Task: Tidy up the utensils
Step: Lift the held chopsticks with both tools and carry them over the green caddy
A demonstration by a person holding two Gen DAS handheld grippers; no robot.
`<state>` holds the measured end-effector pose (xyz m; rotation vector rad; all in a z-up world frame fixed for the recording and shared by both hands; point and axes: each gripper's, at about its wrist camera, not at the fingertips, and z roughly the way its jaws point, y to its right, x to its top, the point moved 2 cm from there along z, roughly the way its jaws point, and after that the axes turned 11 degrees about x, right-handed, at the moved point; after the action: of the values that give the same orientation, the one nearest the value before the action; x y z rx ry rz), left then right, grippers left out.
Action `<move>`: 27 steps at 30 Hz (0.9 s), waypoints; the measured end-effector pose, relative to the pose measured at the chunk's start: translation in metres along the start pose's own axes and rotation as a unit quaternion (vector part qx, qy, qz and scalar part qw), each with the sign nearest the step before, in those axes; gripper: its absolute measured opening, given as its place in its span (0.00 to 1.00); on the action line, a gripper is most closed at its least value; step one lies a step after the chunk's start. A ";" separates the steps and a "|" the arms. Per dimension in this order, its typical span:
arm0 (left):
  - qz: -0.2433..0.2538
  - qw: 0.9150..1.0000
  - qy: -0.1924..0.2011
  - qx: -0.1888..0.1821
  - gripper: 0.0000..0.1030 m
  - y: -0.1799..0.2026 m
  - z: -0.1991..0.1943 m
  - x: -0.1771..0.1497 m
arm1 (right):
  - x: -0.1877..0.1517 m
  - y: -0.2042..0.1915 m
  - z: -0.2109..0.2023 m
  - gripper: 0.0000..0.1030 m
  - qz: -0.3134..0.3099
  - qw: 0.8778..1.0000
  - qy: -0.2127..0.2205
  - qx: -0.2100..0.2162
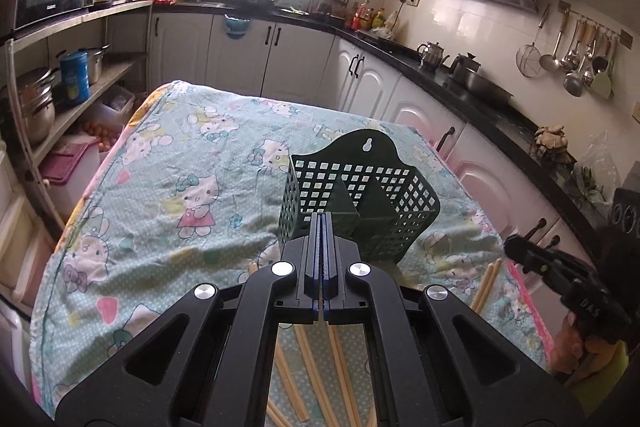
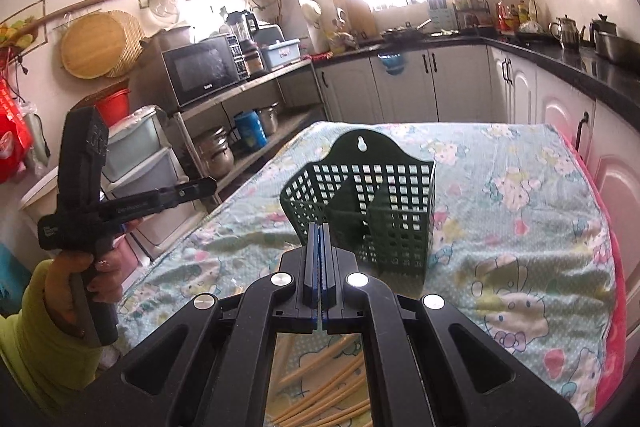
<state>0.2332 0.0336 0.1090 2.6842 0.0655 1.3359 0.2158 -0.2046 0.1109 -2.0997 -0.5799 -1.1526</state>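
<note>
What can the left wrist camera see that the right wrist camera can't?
Only the left wrist view: ladles hanging on the wall rail. Only the right wrist view: a round wooden board on the wall and a yellow sleeve. Both: the green basket standing empty on the cloth, chopsticks lying near, and both grippers shut.

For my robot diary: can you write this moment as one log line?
left gripper: shut, empty | right gripper: shut, empty | chopsticks: on cloth | green basket: empty
</note>
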 end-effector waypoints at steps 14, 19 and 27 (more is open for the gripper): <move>-0.037 0.987 -0.151 0.038 0.07 -0.038 0.112 -0.045 | 0.023 -0.002 -0.008 0.01 -0.016 0.999 0.028 -0.004; -0.036 0.982 -0.178 0.043 0.14 -0.042 0.134 -0.057 | 0.029 0.001 -0.008 0.01 -0.016 0.999 0.033 -0.004; -0.022 0.979 -0.193 0.063 0.28 -0.036 0.155 -0.060 | 0.043 0.005 -0.009 0.01 -0.014 0.999 0.045 -0.001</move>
<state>0.3215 0.0464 -0.0363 2.9752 0.1704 0.8019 0.2358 -0.2115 0.1494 -2.0361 -0.5680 -1.2564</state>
